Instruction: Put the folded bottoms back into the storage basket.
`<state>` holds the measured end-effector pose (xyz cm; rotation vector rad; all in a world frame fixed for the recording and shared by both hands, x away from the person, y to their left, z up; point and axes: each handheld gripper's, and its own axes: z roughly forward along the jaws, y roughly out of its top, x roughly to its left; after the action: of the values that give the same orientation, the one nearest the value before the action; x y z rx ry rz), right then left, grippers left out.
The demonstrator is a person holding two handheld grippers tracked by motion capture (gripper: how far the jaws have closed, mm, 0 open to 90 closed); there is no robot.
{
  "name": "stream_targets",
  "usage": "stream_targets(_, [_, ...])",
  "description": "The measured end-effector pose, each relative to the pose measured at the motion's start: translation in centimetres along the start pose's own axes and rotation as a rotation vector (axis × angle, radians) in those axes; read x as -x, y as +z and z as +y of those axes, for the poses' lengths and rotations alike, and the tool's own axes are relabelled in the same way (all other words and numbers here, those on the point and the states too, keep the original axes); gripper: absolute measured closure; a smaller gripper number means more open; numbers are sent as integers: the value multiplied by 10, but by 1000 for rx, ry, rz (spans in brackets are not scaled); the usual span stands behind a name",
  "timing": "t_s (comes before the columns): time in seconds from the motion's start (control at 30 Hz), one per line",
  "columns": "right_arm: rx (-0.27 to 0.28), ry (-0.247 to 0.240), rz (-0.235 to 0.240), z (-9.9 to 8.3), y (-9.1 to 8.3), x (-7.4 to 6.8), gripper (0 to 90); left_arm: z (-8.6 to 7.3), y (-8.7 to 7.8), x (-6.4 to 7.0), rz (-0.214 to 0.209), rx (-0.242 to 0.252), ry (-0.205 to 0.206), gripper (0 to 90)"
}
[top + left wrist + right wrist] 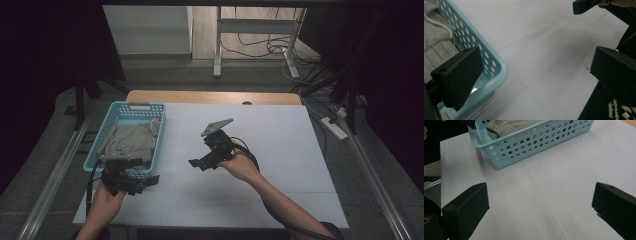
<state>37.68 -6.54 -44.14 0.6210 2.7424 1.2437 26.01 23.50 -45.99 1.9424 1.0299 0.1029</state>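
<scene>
Reaching for the grey cloth in the blue basket

Sitting at the left side of the white table, with the blue basket holding the folded grey cloth, white string on top. Left tool hanging just at the near end of the basket, wide apart and gripping nothing, one jaw over the rim and one over the table. Right tool out over the middle of the table, well apart from the basket, also spread and bare. Best to lift the left tool over the rim first, then dip down onto a thick fold of cloth, not the thin string. Good to pinch slowly and pull straight up, so the basket does not tip or slide. Handy to bring the right tool near to steady the basket wall.
</scene>
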Motion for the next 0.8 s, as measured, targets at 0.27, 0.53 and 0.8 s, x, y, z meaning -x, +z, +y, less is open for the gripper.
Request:
stream_targets(0.27, [4, 9, 11, -5, -2, -2, 6, -17, -11, 5, 11, -6, -13, 0])
stream_targets(0.53, [-3, 17, 23, -10, -4, -4, 0, -37, -26, 6, 20, 2, -42, 0])
stream_targets(0.8, [-3, 24, 31, -14, -6, -7, 0, -53, -39, 7, 43, 5, -62, 0])
